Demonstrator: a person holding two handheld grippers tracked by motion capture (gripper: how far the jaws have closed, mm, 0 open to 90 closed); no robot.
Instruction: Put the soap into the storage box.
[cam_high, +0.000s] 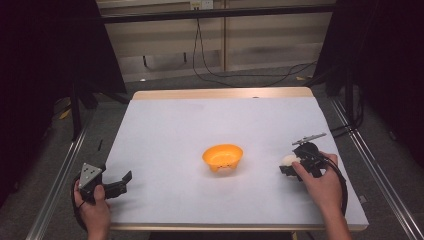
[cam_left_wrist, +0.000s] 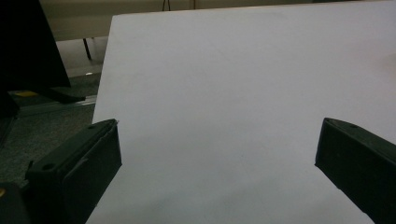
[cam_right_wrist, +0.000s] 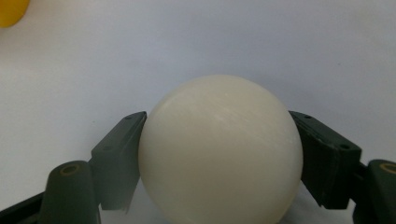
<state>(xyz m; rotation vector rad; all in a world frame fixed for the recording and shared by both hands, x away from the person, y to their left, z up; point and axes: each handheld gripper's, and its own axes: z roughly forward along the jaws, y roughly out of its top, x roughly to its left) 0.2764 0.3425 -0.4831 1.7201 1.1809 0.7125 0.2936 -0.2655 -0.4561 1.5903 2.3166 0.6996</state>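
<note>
A cream-white ball (cam_right_wrist: 219, 149) sits between the two black jaws of my right gripper (cam_right_wrist: 219, 158), and both pads press against its sides. From above, that ball (cam_high: 288, 160) pokes out at the left of the right gripper (cam_high: 289, 165), low on the table's right side. An orange bowl (cam_high: 223, 157) stands in the middle of the table, left of the ball; its yellow-orange edge (cam_right_wrist: 11, 11) peeks in at the top left of the right gripper view. My left gripper (cam_high: 122, 184) rests near the front left corner, jaws wide apart with nothing between them (cam_left_wrist: 219, 154).
The white table top (cam_high: 200, 125) has a wooden far edge (cam_high: 222, 93). Metal rails (cam_high: 60, 175) run along both sides on the floor. Black cables (cam_high: 240, 75) lie on the floor beyond the table, and dark curtains hang left and right.
</note>
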